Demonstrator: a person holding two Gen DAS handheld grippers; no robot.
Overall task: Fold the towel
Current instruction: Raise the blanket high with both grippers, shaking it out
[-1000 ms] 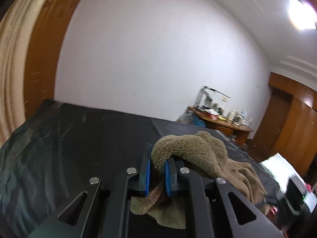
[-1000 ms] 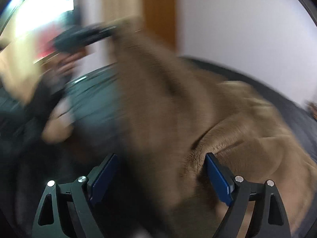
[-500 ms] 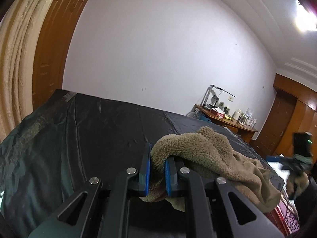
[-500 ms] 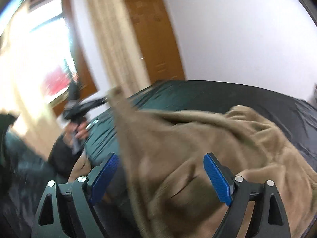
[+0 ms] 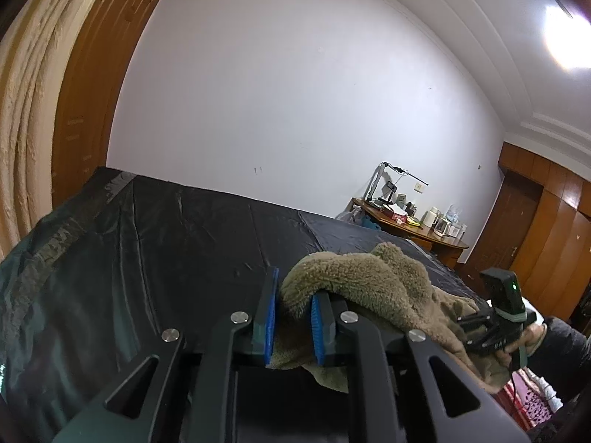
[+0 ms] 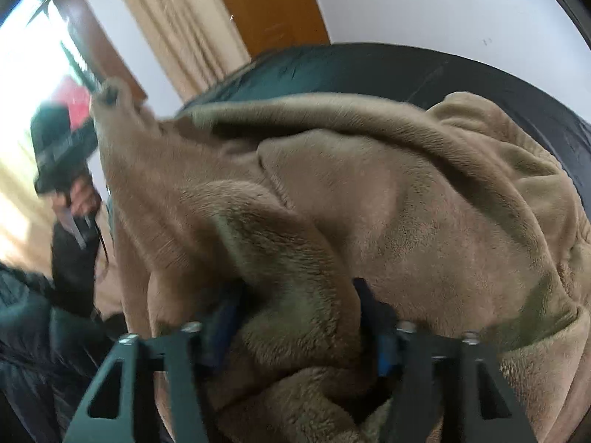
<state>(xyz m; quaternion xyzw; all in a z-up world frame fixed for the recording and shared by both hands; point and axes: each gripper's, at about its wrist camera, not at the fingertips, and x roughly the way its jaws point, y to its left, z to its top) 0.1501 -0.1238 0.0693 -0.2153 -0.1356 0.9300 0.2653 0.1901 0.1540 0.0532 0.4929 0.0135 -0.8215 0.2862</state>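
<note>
Low in the frame, the left gripper point(image 5: 291, 317) pinches a towel point(image 5: 373, 284) fold between narrow jaws; the right gripper point(image 6: 295, 317), bottom centre, has jaws closing around bunched towel point(image 6: 369, 192) over the dark bed point(image 5: 166, 243).

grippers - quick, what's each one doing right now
Left gripper: shut on the towel.
Right gripper: towel bunched between the fingers; closure cannot be told.

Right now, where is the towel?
The brown towel hangs bunched over the dark bed cover, one corner pinched in the left gripper and a fold between the right gripper's fingers.
</note>
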